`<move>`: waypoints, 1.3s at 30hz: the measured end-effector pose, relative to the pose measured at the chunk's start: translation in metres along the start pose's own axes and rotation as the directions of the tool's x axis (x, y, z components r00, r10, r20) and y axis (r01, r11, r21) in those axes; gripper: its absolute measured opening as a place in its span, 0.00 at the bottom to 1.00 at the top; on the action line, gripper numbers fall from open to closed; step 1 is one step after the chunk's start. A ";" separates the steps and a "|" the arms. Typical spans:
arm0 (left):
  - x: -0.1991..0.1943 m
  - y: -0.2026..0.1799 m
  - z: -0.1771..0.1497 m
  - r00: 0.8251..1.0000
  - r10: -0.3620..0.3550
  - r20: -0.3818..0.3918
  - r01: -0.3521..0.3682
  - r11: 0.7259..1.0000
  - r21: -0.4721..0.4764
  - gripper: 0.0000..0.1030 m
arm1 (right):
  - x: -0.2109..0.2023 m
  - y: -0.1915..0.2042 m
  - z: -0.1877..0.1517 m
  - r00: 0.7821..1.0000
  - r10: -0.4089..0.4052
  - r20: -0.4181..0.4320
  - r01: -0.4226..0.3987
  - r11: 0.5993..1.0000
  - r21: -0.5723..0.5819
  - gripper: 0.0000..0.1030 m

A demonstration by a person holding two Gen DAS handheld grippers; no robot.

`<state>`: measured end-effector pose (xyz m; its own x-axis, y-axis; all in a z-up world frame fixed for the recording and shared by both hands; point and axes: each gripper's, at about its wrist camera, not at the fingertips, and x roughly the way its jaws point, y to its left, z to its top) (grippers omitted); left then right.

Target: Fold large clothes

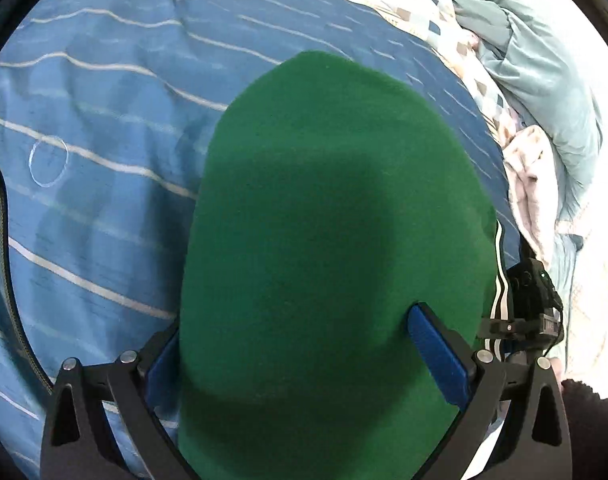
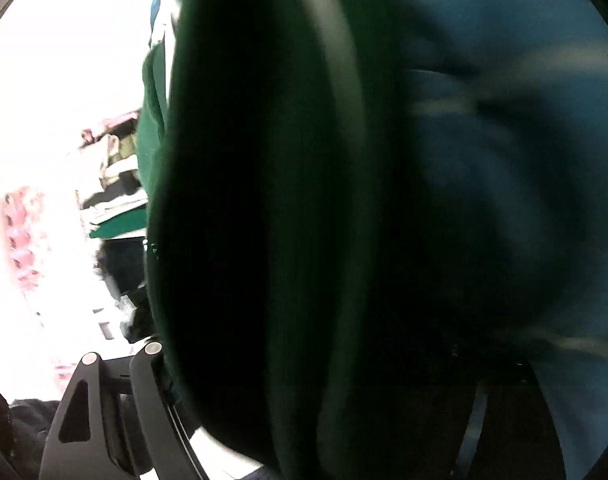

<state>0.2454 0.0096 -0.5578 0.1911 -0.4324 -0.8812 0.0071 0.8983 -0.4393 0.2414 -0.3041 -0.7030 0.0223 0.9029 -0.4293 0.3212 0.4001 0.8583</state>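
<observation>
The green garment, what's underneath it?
Around the green garment lies a blue striped bedsheet, running under its edges. What sits directly beneath its middle is covered and cannot be seen.

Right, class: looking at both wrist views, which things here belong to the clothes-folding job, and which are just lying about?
Part of the job:
green garment
left gripper
right gripper

Just lying about:
blue striped bedsheet
light teal quilt
patterned bedding
pale fleece blanket

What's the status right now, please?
Left gripper wide, green fleece garment between its pads. Right gripper's state unclear. Garment over blue striped bedsheet. Nothing blocking.
</observation>
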 end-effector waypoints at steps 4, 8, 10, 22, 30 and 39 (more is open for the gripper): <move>-0.015 -0.002 -0.003 1.000 -0.013 0.023 0.013 1.000 0.010 0.95 | -0.007 0.011 -0.010 0.999 0.031 0.044 -0.031 0.999 0.011 0.43; -0.034 -0.014 0.005 0.998 -0.038 0.047 0.037 0.999 0.035 0.94 | -0.019 0.042 -0.024 0.995 0.064 0.077 -0.064 0.998 -0.009 0.38; -0.048 -0.021 0.014 0.997 -0.046 0.063 0.043 0.998 0.050 0.94 | -0.024 0.066 -0.025 0.994 0.066 0.092 -0.064 0.998 -0.027 0.38; -0.104 -0.031 0.188 0.970 -0.065 0.236 0.048 0.996 0.076 0.94 | -0.017 0.196 0.109 0.985 0.122 0.121 -0.108 0.987 -0.115 0.37; -0.037 -0.008 0.350 0.966 -0.030 0.257 0.000 0.993 0.118 0.94 | 0.001 0.232 0.281 0.988 0.099 0.115 -0.080 0.984 -0.157 0.37; 0.035 0.034 0.400 0.977 -0.008 0.215 -0.004 0.998 0.059 0.94 | 0.041 0.187 0.395 0.997 -0.041 0.069 0.047 0.995 -0.085 0.37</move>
<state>0.6447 0.0558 -0.5332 0.3978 -0.4131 -0.8192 0.0641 0.9032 -0.4243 0.6763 -0.2545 -0.6711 0.0746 0.8728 -0.4824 0.2398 0.4538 0.8582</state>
